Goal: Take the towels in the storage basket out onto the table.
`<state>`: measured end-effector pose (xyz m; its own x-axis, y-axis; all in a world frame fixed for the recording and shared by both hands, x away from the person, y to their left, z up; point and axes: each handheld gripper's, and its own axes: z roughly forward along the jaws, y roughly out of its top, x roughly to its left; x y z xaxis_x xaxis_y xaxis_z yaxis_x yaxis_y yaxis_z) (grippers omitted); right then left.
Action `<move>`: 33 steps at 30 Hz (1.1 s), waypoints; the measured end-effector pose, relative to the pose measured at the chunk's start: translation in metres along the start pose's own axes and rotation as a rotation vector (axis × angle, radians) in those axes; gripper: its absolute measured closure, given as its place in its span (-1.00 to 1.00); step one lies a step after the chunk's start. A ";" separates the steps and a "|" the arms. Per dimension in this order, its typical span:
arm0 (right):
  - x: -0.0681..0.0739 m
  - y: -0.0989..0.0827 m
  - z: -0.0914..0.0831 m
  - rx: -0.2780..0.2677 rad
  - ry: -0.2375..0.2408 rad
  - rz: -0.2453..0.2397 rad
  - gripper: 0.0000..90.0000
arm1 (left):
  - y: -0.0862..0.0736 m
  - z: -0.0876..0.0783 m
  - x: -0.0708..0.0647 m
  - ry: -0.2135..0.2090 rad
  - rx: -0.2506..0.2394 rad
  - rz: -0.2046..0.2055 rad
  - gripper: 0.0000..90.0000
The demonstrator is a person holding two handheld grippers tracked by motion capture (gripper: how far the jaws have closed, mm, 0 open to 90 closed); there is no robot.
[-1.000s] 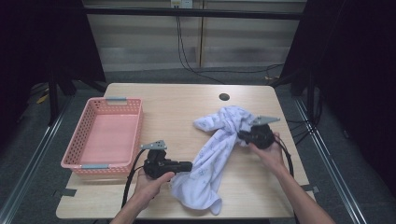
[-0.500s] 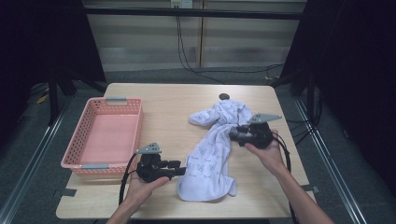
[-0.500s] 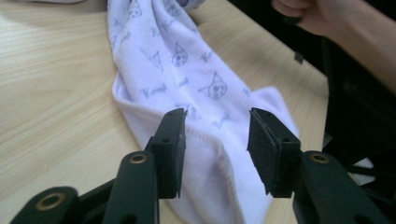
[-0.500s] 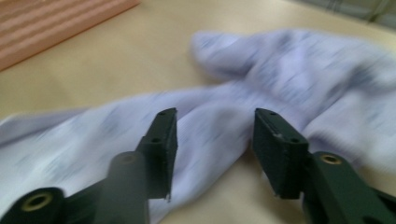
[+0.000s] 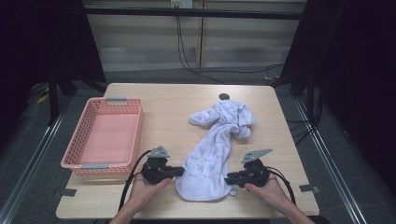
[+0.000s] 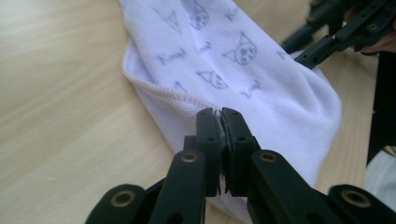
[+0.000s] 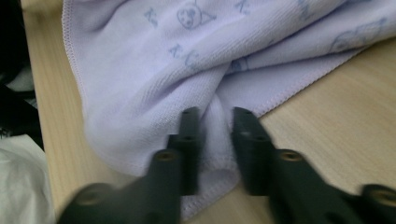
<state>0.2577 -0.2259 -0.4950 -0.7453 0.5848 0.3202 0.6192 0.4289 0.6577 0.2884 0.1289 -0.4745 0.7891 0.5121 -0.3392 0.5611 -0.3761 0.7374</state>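
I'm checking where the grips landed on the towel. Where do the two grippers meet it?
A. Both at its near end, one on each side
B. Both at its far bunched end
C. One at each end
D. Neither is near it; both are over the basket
A: in the high view the left gripper and right gripper flank the near end of the towel, while its bunched far end lies untouched.

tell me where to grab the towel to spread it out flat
Grip the towel at its two near corners, along the hemmed edge closest to the person, each hand-held gripper coming in low from its own side. That end lies fairly flat and open, while the far end is bunched. The left hand-held gripper is already shut on the hem; the right hand-held gripper has cloth between its jaws, which have just been closing.
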 end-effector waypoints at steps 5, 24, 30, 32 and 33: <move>-0.013 0.012 -0.040 -0.116 -0.146 0.002 0.96 | 0.009 -0.028 0.009 0.013 -0.135 -0.071 0.95; 0.027 -0.047 -0.064 -0.070 -0.123 -0.060 0.62 | -0.027 -0.030 -0.016 0.008 -0.008 -0.026 0.89; 0.023 -0.031 -0.089 -0.207 -0.131 -0.023 0.43 | -0.034 -0.044 -0.007 0.061 -0.035 -0.078 0.65; 0.013 -0.027 -0.085 -0.166 -0.170 -0.023 0.47 | -0.032 -0.047 -0.004 0.052 -0.062 -0.088 0.58; 0.008 -0.026 -0.080 -0.124 -0.193 -0.017 0.47 | -0.031 -0.047 -0.004 0.050 -0.075 -0.083 0.58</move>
<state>0.2157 -0.2873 -0.4555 -0.6869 0.7041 0.1797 0.5626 0.3587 0.7448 0.2558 0.1749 -0.4686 0.7263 0.5773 -0.3731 0.6024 -0.2730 0.7501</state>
